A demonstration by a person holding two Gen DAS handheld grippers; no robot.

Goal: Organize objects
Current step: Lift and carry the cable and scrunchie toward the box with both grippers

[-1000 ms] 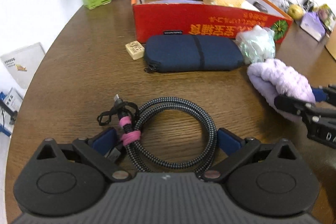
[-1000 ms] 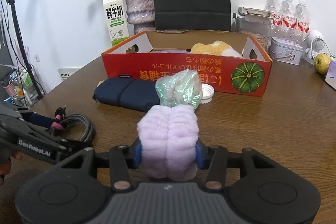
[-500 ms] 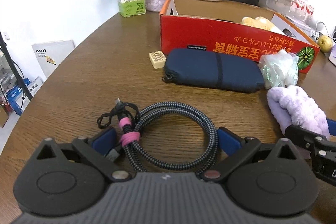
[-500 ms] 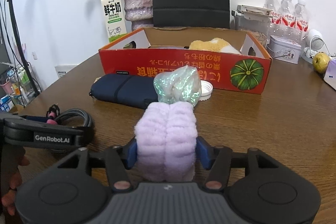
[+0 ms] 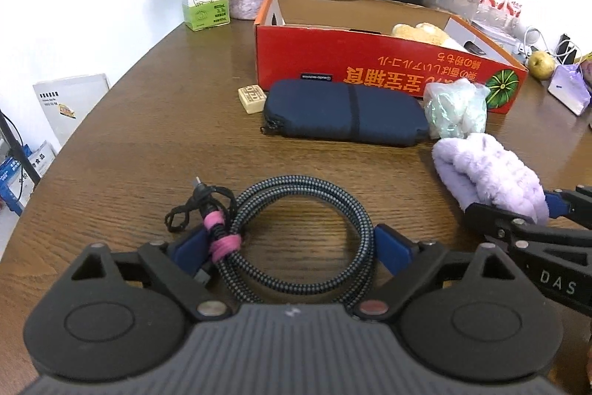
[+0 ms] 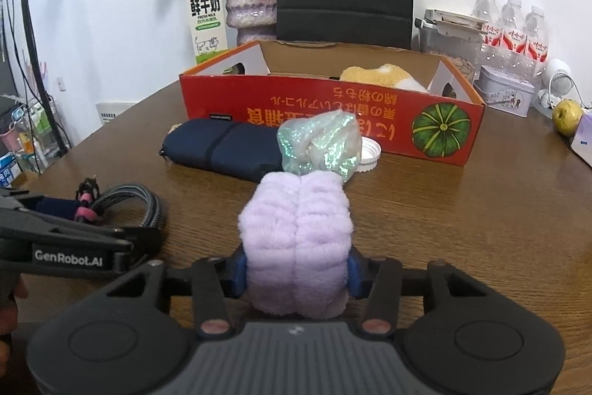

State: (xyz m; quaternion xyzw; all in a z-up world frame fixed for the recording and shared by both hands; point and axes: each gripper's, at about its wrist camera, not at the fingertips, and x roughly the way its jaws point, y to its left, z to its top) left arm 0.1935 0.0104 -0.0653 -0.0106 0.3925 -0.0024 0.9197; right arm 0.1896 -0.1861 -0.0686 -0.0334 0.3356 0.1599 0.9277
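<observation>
Left gripper jaws apart, straddling coiled cable near the tabletop's front edge. Right gripper clamped on lilac towel. Advice: close evenly across both cable strands, lift clear, then carry over the red box wall.

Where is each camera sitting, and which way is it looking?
Left wrist view: sits on the left gripper, low over the table, looking along its jaws at the coiled cable between them, toward the red box; the right gripper shows at its right edge.
Right wrist view: sits on the right gripper, facing the red box; its jaws squeeze the fluffy purple cloth; the left gripper and some fingers show at left.
Both share: cable, cloth, navy pouch, shiny bag, box, milk carton.
</observation>
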